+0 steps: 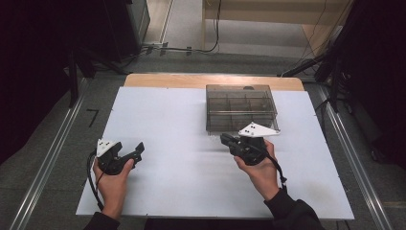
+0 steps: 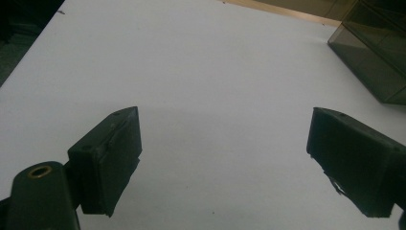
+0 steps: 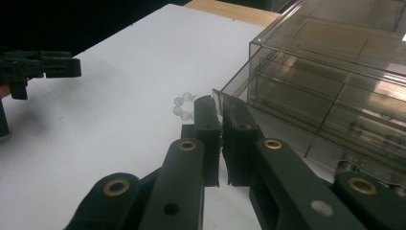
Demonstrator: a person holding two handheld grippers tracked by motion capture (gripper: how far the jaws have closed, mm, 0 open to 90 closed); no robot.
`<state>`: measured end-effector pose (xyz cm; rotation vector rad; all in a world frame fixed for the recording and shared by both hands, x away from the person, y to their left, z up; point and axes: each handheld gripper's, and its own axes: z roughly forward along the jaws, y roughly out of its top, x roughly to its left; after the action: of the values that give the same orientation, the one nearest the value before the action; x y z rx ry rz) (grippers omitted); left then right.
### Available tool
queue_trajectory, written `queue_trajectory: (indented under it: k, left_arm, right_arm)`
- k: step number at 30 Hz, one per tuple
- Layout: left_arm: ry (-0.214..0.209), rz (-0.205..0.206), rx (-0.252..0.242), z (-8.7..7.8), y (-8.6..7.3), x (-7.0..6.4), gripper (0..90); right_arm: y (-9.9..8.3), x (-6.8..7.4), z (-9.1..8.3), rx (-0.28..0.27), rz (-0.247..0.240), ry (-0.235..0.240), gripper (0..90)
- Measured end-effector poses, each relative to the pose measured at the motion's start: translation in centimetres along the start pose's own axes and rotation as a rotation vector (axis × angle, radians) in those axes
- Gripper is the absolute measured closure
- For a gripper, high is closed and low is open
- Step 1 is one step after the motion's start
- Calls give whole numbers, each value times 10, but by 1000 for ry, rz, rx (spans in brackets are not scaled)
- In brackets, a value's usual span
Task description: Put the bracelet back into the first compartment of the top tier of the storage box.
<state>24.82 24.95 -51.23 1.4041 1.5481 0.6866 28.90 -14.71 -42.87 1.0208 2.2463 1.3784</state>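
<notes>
Two grippers sit low over the white table [image 1: 158,191], each held in a hand coming in from the bottom of the high view. The right gripper [image 3: 221,108] has its jaws pressed together with only a thin slit between them — nothing visible in that slit. Its tips rest just beside a small bracelet of pale translucent beads [image 3: 184,106], which lies on the table at the near left corner of the smoked plastic compartment box [image 3: 335,91], centre of the right gripper view. That closeness suggests the beads are the thing being worked, probably bound for one of the box's divided cells, though I cannot tell whether the tips touch them.

The left gripper [image 2: 225,143] hangs at lower left of the high view, jaws spread wide and empty — likely kept back to leave room. Between the two hands the table is bare, so there is free space leftward; the box wall hems in the right.
</notes>
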Motion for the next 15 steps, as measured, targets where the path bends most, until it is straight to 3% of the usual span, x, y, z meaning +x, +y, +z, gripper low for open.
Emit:
queue_trajectory:
  k: [15]
  left_arm:
    - [-2, 0, 5, 1, 0, 0, 121]
  right_arm:
    - [6, -5, 2, -27, 3, -12, 838]
